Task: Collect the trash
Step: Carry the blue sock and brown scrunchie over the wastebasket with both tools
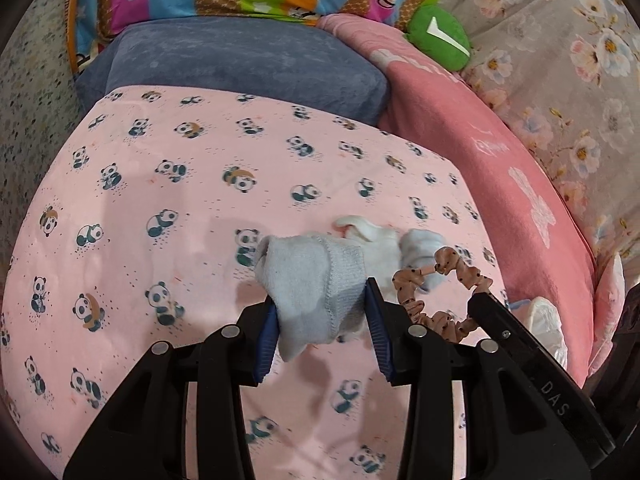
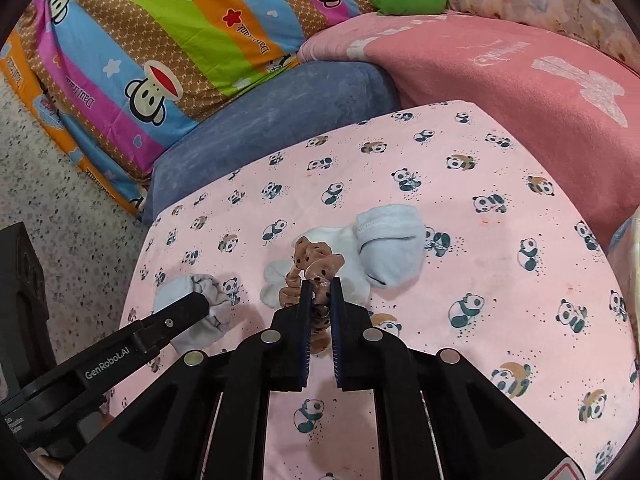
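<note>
The left gripper [image 1: 322, 320] was clenched on a pale blue sock [image 1: 316, 280], its two blue pads pressed into the ribbed cuff so the toe end hung forward and a little to eleven o'clock, seemingly lifted clear of the panda-print sheet [image 1: 180, 184]; taking it by the thicker cuff probably gave the pads something firm to bite. The right gripper [image 2: 319, 308] was clenched on a brown spotted scrunchie [image 2: 316, 264], pinched edge-on between nearly closed fingers, with loops bunched above the tips at twelve o'clock and a short length trailing down between the pads. A ring that soft and thin only holds when squeezed flat, which likely explained so narrow a grip. Both items seemed to count as the clutter to be gathered, and each was held just above the small heap they belonged to. In the right wrist view a white cloth [image 2: 340, 248] lay on the sheet directly behind the scrunchie, and a second pale blue sock [image 2: 390, 244] rested against it at about one o'clock, both untouched. No bin or bag was in view, so where the held pieces were bound could not be told. A blue cushion [image 2: 280, 112] and a pink blanket [image 2: 500, 80] bordered the sheet at its far edge.
</note>
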The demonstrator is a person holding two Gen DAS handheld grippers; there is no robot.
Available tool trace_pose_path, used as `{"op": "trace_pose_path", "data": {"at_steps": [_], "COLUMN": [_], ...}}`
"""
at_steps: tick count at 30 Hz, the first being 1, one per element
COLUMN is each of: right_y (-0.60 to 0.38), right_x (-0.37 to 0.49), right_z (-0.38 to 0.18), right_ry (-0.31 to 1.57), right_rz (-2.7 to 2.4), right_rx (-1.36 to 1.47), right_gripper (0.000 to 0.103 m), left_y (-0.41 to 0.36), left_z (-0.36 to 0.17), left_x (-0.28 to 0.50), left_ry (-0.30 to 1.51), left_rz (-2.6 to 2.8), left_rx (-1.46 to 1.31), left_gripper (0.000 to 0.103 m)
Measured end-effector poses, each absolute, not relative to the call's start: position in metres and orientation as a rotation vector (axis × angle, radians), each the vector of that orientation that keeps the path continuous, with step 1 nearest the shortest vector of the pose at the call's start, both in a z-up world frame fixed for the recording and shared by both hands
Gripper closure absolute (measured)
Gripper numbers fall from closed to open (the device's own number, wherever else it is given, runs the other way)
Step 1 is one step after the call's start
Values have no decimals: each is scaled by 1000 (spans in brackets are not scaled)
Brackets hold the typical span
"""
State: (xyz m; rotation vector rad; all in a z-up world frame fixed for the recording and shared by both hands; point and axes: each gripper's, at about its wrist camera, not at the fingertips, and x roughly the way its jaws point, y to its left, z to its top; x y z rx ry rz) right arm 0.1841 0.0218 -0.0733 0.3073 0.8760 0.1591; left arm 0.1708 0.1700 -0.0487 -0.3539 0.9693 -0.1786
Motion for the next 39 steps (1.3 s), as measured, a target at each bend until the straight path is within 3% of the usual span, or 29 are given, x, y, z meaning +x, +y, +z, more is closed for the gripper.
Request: {"op": "trace_pose_path", "data": {"at_steps": [17, 39], "right_y": [-87, -241], "right_x": [98, 37], "right_z": [-5, -2], "right_ry": [696, 621], "right_rz": [22, -182], "right_rx": [398, 493], "right_gripper": [93, 93], "left_y": [48, -90], "left_z": [4, 18], "left_x": [127, 100], "left_ry": [890, 856], "left_rz": [-360, -528], "left_rx": [-141, 91], "left_gripper": [64, 64]}}
